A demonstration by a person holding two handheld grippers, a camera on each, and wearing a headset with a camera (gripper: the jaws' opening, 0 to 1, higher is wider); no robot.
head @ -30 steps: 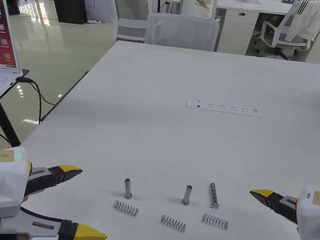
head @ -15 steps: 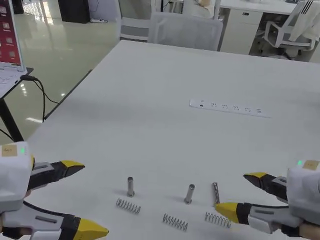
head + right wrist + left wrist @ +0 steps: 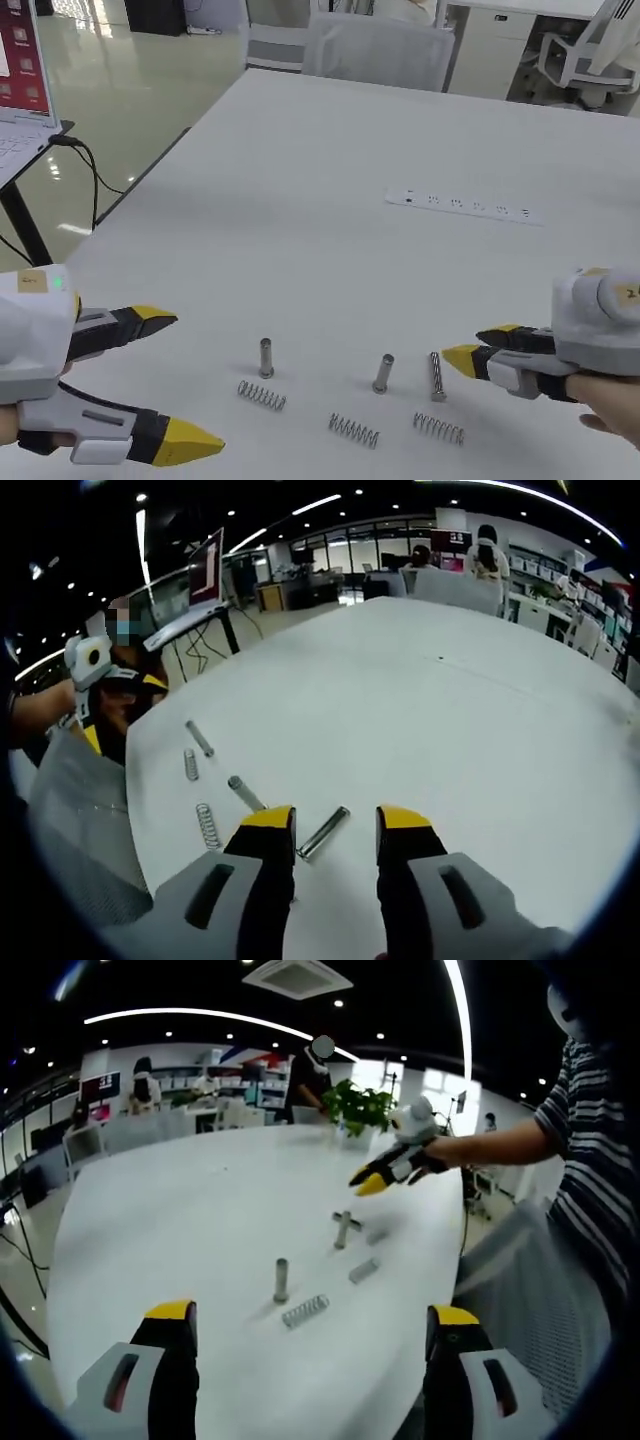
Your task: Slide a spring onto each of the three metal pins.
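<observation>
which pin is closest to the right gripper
The rightmost pin, just ahead of the right gripper; the middle pin and left pin stand farther off.

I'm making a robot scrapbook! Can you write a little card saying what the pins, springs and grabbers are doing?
pins: left pin, middle pin, right pin, upright on the table
springs: left spring, middle spring, right spring, lying flat, none on a pin
left gripper: open, holding nothing
right gripper: open, tips close to right pin
task: not started
</observation>
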